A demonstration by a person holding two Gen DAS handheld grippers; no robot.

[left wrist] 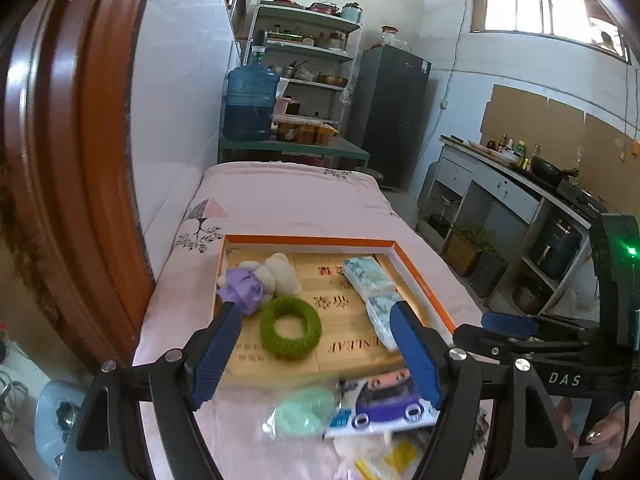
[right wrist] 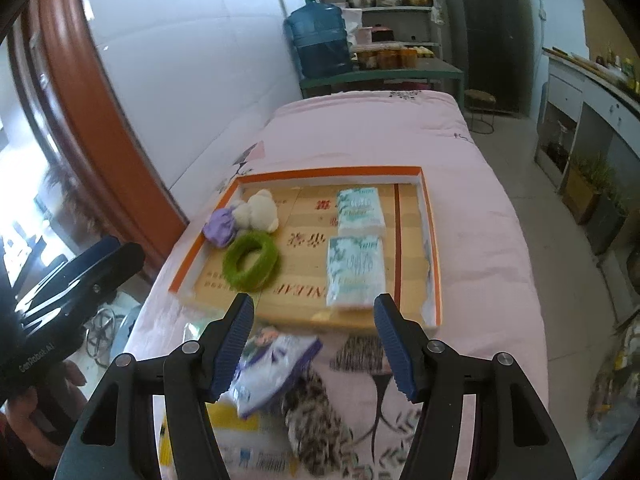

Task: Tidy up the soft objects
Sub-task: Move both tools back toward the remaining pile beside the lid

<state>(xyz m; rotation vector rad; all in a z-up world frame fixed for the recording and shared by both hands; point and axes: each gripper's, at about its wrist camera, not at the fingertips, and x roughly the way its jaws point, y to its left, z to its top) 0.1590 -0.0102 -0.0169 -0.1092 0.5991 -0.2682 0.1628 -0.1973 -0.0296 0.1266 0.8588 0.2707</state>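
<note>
**Two wrist cameras look down one pink-covered table**

The left wrist fisheye sits low behind the left gripper [left wrist: 316, 354], close over the table's near end, facing along the pink cloth [left wrist: 288, 200] toward the water jug [left wrist: 250, 100] and shelves at the far wall. The right wrist fisheye, behind the right gripper [right wrist: 316, 346], looks the same way from slightly higher and further right. Both views share the orange-rimmed tray [left wrist: 304, 241] [right wrist: 332, 172], the green ring [left wrist: 291, 327] [right wrist: 251, 261] and the jug [right wrist: 320, 38]. Each camera catches the other gripper at its frame edge.
</note>
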